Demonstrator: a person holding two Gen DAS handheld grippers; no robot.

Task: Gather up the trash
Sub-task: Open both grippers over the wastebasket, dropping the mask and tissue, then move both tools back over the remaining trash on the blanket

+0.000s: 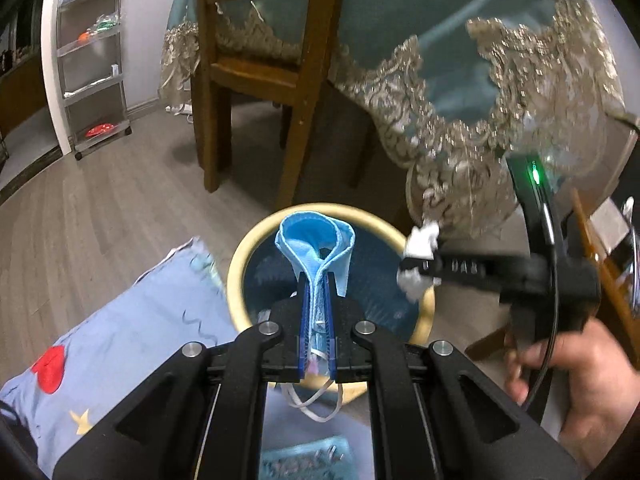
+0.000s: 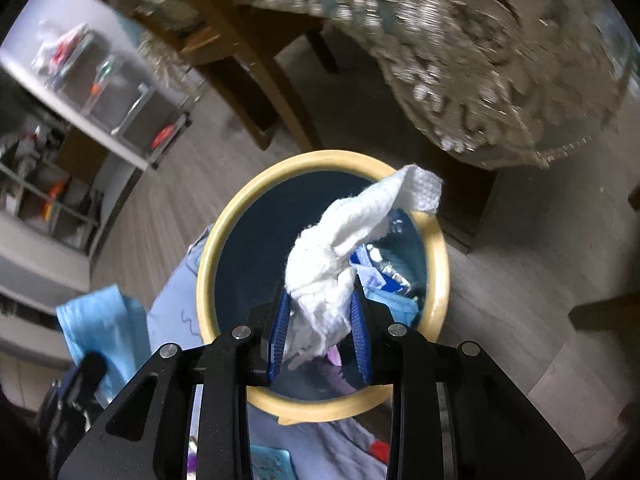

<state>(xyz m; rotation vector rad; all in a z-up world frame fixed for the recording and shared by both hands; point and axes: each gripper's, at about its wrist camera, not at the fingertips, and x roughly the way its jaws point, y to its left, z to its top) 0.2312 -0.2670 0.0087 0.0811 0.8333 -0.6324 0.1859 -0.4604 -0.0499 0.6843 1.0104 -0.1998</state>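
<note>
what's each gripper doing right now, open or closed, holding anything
Left gripper: closed on a blue face mask, above the bin.
Right gripper: closed on a white tissue, above the same bin.

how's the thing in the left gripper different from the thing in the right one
The left gripper pinches a blue face mask, smooth and folded, with white ear loops dangling. The right gripper pinches a white paper towel, crumpled and ragged, one end sticking out. Both are held over the yellow-rimmed trash bin.
</note>
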